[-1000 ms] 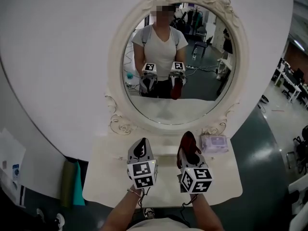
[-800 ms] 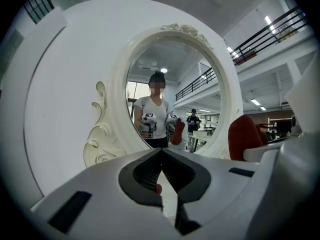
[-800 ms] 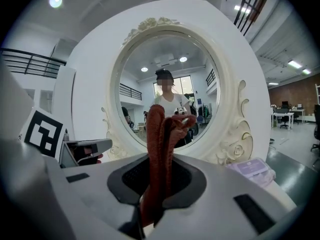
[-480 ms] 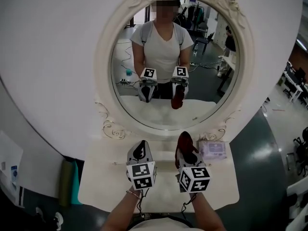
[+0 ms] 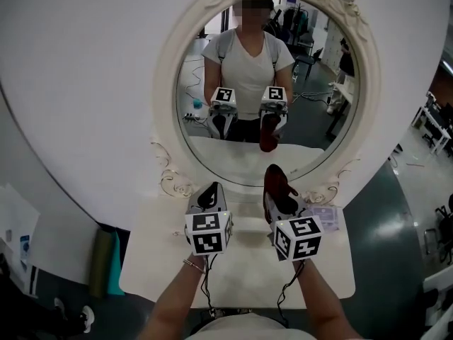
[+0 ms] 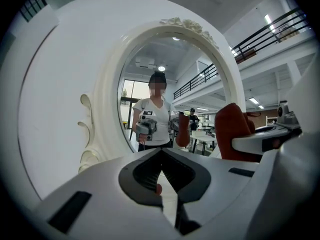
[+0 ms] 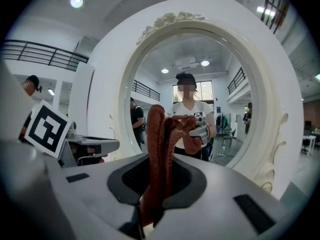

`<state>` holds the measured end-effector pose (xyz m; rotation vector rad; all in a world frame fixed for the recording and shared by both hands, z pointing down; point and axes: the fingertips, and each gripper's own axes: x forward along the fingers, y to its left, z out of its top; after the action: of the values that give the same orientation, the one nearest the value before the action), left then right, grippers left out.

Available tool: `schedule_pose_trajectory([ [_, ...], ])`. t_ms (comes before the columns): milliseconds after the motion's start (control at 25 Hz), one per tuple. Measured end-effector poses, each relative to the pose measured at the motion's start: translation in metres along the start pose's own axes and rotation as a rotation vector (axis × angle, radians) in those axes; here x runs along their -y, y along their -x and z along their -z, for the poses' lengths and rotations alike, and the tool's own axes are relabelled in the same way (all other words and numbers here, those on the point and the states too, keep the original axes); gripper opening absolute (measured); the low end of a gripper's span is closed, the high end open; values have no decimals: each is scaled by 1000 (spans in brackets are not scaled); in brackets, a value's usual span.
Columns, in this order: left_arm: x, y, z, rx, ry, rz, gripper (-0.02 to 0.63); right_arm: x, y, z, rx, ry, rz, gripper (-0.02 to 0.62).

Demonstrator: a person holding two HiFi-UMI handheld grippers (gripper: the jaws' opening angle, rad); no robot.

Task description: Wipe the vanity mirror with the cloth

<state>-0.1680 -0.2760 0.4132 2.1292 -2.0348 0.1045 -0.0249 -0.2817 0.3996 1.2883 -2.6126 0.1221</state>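
Note:
An oval vanity mirror (image 5: 265,91) in an ornate white frame stands on a white vanity table (image 5: 241,275). My right gripper (image 5: 277,190) is shut on a dark red cloth (image 5: 279,183), which sticks up from the jaws just below the mirror's lower rim. In the right gripper view the red cloth (image 7: 160,154) rises upright out of the closed jaws, facing the mirror (image 7: 200,94). My left gripper (image 5: 210,195) is beside it, shut and holding nothing; its view shows the mirror (image 6: 172,94) ahead and the cloth (image 6: 234,131) at the right. The glass reflects the person and both grippers.
A pack of wipes (image 5: 322,215) lies on the table right of the right gripper. A green and teal roll (image 5: 106,261) leans on the floor left of the table. A white wall panel (image 5: 85,83) backs the mirror.
Both grippers have moved up and slightly forward toward the mirror's lower rim, the right one carrying the red cloth. The head view has shifted with them.

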Motion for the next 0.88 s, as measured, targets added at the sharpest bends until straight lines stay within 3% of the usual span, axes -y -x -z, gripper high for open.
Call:
schedule_pose_trajectory([
  [200, -16, 0, -61, 82, -14, -7, 3, -10, -8, -77, 64, 211, -32, 60],
  [440, -28, 2, -137, 161, -45, -1, 3, -16, -13, -161, 127, 463, 7, 60],
  [720, -43, 12, -224, 254, -123, -23, 3, -30, -26, -255, 162, 807, 140, 60],
  [880, -52, 21, -266, 298, -127, -33, 3, -45, -36, -296, 177, 1002, 239, 60],
])
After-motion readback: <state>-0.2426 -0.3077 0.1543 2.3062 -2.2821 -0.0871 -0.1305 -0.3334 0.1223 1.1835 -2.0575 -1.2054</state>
